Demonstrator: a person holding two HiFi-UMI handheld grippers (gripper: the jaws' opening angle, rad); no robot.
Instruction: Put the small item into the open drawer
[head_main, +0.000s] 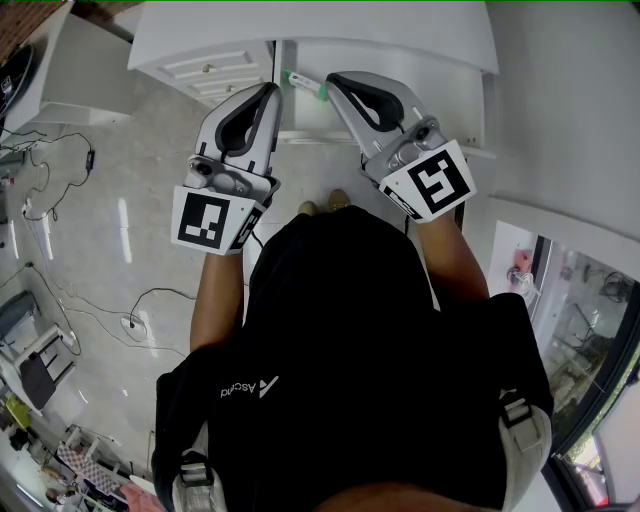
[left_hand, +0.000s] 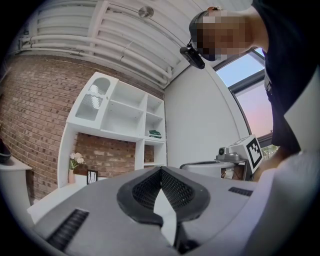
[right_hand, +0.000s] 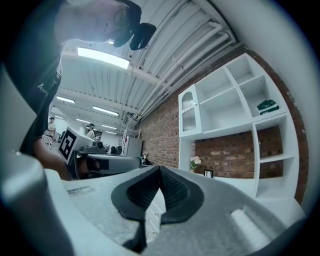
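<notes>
Small item (head_main: 303, 83): a short green-and-white tube lying flat, seen only in my head view. It looks to sit at the back left of the open drawer (head_main: 300, 125), though I can't be sure how deep it lies. It is between the two gripper tips, just beside the right one, and neither is visibly touching it.

Right gripper (head_main: 335, 82) is angled in over the drawer from the right. In the right gripper view (right_hand: 160, 169) the dark pads (right_hand: 175, 192) meet at the tip, so the tongs are together with nothing in them.

Left gripper (head_main: 268, 92) is parallel to it on the left, with its tip at the drawer's left edge. In the left gripper view (left_hand: 160, 170) the pads (left_hand: 177, 192) also meet at the tip. It is closed and empty.

Both marker cubes face my head camera, and both forearms are bare below a black shirt (head_main: 350, 340).

The drawer belongs to a white cabinet (head_main: 400, 35). A panelled door with a small knob (head_main: 208, 69) is to its left.

The floor (head_main: 120, 250) is pale and glossy, with loose cables (head_main: 120, 310) on the left.

Both gripper views look up at a white shelf unit (left_hand: 125, 110) against a brick wall (left_hand: 35, 110). There is a green thing (left_hand: 155, 133) on one shelf, and a vase of flowers (left_hand: 75, 162) lower down.
</notes>
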